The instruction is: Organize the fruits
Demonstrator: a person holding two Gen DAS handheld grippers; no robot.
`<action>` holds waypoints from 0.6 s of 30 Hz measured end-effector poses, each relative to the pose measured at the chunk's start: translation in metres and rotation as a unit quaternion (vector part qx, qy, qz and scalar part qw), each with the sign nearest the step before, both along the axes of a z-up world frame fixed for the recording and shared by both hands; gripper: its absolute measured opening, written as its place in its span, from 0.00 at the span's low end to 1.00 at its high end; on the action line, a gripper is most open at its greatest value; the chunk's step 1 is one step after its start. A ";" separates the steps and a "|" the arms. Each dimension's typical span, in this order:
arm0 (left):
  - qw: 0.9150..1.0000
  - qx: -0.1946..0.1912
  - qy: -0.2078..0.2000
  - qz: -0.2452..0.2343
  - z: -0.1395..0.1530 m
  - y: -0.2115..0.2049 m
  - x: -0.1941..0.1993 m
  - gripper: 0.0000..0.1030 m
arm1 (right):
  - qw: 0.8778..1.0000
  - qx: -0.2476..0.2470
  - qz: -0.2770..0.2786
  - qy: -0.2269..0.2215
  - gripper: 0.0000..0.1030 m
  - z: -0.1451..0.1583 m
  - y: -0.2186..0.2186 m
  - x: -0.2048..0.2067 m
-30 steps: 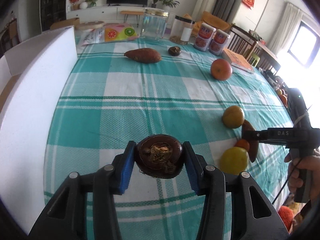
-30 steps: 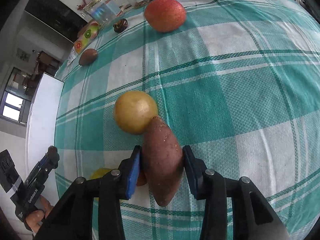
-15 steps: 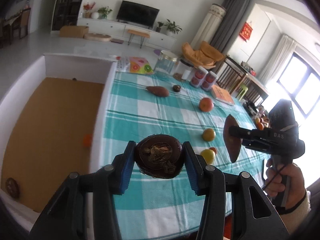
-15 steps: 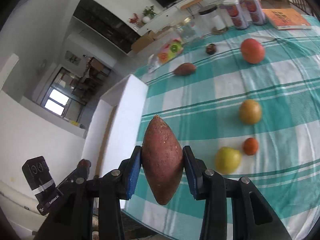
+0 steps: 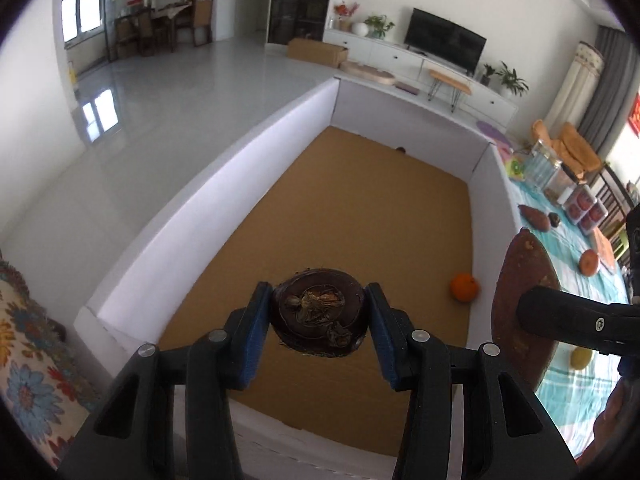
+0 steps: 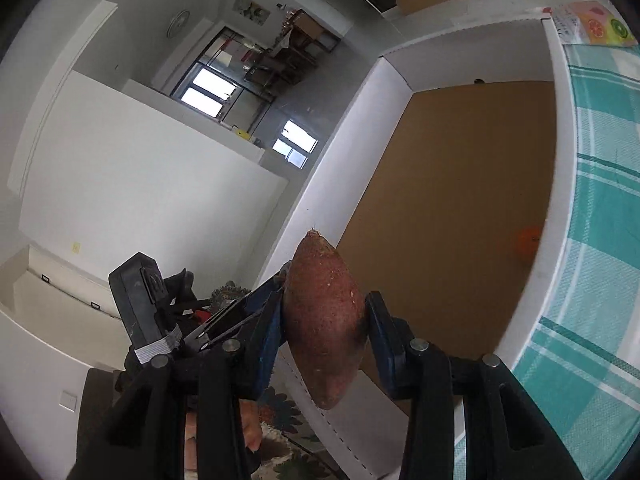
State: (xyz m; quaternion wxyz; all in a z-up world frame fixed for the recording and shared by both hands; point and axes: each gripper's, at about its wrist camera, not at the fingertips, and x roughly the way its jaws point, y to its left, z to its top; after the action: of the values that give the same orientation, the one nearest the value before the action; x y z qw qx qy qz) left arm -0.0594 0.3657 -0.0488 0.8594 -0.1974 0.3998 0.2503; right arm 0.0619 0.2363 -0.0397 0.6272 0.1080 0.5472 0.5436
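Observation:
My left gripper (image 5: 318, 320) is shut on a dark round mangosteen (image 5: 320, 318) and holds it above the near end of a large white box (image 5: 224, 176) with a brown cardboard floor. My right gripper (image 6: 324, 332) is shut on a reddish sweet potato (image 6: 324, 332), held over the box's near edge; the potato also shows in the left wrist view (image 5: 520, 304). An orange (image 5: 464, 287) lies inside the box by its right wall, also seen in the right wrist view (image 6: 528, 242). The left gripper's body shows in the right wrist view (image 6: 152, 312).
A teal checked tablecloth (image 6: 600, 240) lies to the right of the box. On it are another sweet potato (image 5: 534, 216), a small dark fruit (image 5: 554, 219), an orange fruit (image 5: 589, 262), a yellow fruit (image 5: 582, 358), and jars (image 5: 544, 166) at the far end.
Both grippers have swung left from over the table to over the white box, still holding their fruit. The box floor now fills the view.

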 end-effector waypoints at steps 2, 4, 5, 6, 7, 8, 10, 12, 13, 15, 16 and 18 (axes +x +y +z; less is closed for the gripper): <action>1.000 0.003 0.011 0.009 -0.007 0.001 0.000 0.54 | 1.000 -0.009 0.008 -0.009 0.42 -0.005 0.010 -0.003; 1.000 0.002 0.009 0.013 -0.008 -0.002 0.000 0.76 | 1.000 -0.003 0.007 -0.015 0.53 -0.003 0.005 0.000; 1.000 0.003 0.004 0.016 -0.007 -0.004 0.000 0.78 | 1.000 0.000 -0.002 -0.023 0.56 -0.001 -0.001 0.002; 1.000 0.007 -0.002 0.018 -0.005 -0.007 0.000 0.79 | 0.999 0.001 -0.012 -0.031 0.61 0.000 -0.010 0.005; 1.000 0.009 -0.006 0.017 -0.002 -0.011 0.001 0.79 | 0.999 0.000 -0.023 -0.041 0.64 0.003 -0.020 0.010; 1.000 0.011 -0.011 0.014 0.001 -0.013 0.001 0.79 | 0.998 -0.001 -0.035 -0.054 0.65 0.005 -0.036 0.014; 1.000 0.016 -0.024 0.002 0.008 -0.024 0.005 0.79 | 0.994 -0.009 -0.065 -0.086 0.70 0.010 -0.067 0.019; 0.999 0.024 -0.041 -0.019 0.017 -0.039 0.010 0.79 | 0.986 -0.022 -0.106 -0.126 0.75 0.012 -0.110 0.025; 0.998 0.029 -0.049 -0.030 0.021 -0.049 0.014 0.79 | 0.980 -0.032 -0.130 -0.148 0.78 0.011 -0.134 0.028; 0.995 0.035 -0.067 -0.059 0.028 -0.067 0.022 0.79 | 0.961 -0.060 -0.185 -0.195 0.81 0.009 -0.191 0.034; 0.994 0.038 -0.073 -0.076 0.030 -0.077 0.027 0.79 | 0.948 -0.081 -0.216 -0.219 0.83 0.004 -0.221 0.036; 0.991 0.050 -0.075 -0.102 0.029 -0.096 0.038 0.79 | 0.912 -0.135 -0.283 -0.265 0.84 -0.005 -0.278 0.041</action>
State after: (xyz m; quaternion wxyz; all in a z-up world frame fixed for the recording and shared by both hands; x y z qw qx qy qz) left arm -0.0216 0.2694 -0.0193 0.9168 -0.1305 0.3390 0.1659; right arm 0.1031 -0.0421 -0.0446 0.8852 0.0249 0.3756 0.2733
